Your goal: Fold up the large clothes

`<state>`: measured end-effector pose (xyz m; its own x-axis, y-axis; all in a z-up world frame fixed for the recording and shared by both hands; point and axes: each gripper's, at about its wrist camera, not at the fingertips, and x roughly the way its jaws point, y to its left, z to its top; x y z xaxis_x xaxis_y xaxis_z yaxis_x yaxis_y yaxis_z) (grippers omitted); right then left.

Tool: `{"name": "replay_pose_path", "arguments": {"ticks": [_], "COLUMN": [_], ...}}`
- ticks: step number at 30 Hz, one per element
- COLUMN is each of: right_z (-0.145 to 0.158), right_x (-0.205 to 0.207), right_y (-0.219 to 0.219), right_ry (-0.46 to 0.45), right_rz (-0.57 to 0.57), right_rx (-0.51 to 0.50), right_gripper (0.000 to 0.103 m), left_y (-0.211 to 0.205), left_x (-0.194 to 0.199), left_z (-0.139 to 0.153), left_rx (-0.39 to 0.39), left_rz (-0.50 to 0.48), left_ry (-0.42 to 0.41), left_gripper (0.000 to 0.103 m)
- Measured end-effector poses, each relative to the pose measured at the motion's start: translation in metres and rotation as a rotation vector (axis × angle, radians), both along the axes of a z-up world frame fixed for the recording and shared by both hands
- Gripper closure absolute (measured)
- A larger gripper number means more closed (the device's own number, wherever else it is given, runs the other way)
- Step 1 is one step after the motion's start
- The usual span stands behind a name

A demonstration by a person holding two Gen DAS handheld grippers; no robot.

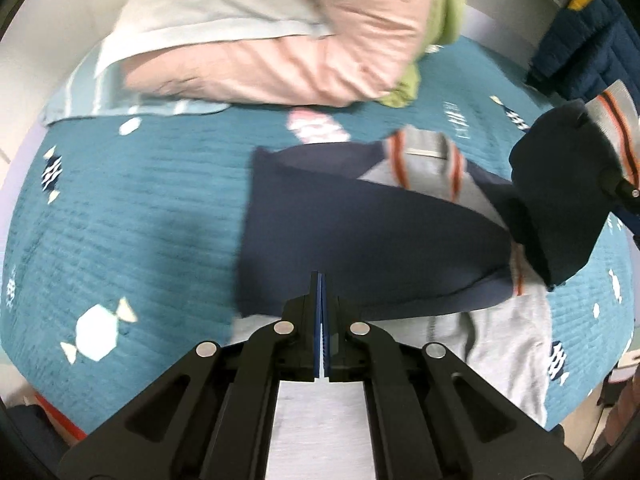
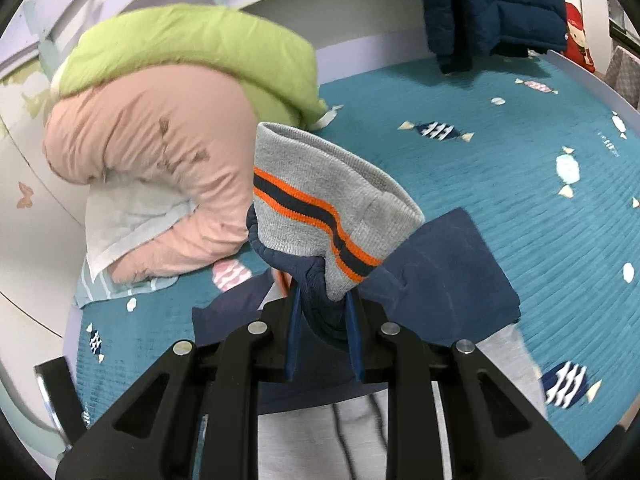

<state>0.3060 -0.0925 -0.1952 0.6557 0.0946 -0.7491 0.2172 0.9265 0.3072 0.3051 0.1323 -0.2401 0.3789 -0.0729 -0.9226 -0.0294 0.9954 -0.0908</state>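
Observation:
A navy and grey sweatshirt [image 1: 372,240] with orange-striped grey cuffs lies on the teal bedspread [image 1: 140,220]. My left gripper [image 1: 322,280] is shut with nothing between its blue pads, just above the sweatshirt's near edge. My right gripper [image 2: 322,300] is shut on the sleeve end: the grey ribbed cuff [image 2: 320,204] with orange and navy stripes stands up above the fingers, lifted over the navy body [image 2: 448,272]. The right gripper also shows in the left wrist view [image 1: 568,200] as a dark shape at the right, holding the sleeve.
A pile of pink [image 2: 160,176] and green [image 2: 192,52] duvets with a pale pillow [image 1: 208,8] lies at the far side of the bed. A dark blue puffer jacket [image 2: 492,4] hangs at the back right. A white bed rail [image 2: 592,76] runs along the right.

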Motion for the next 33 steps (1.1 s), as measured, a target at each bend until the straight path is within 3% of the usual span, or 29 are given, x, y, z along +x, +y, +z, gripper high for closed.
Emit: {"name": "replay_pose_path", "arguments": {"ticks": [12,15,17,19,24,27,30,33], "right_z": [-0.101,-0.132,-0.143,-0.145,-0.131,-0.117,-0.110,-0.109], "right_x": [0.027,0.035,0.035,0.030,0.018,0.011,0.006,0.000], "right_y": [0.079,0.092,0.103,0.109,0.097,0.068,0.026,-0.023], "right_ry": [0.172,0.252,0.279,0.258,0.197,0.174,0.174,0.198], "right_rz": [0.072,0.145,0.218,0.281,0.358,0.303,0.235,0.142], "right_rx": [-0.126,-0.098,-0.082,-0.055,0.070,0.062,0.047,-0.016], "right_gripper": [0.083,0.073,0.059,0.038,0.035,0.027,0.026,0.026], "left_y": [0.093,0.098,0.099,0.098,0.086,0.072,0.051,0.032], "left_x": [-0.023,-0.028,-0.029,-0.030,-0.025,-0.021,-0.012,-0.004], "left_z": [-0.050,-0.064,-0.070,-0.073,-0.071,-0.066,-0.066,-0.070], "left_rx": [0.024,0.023,0.028,0.029,0.039,0.031,0.010,-0.026], "left_rz": [0.123,0.133,0.134,0.131,0.118,0.101,0.077,0.065], "left_ry": [0.100,0.127,0.142,0.149,0.148,0.139,0.140,0.153], "left_gripper": [0.102,0.102,0.102,0.102,0.102,0.102,0.101,0.083]}}
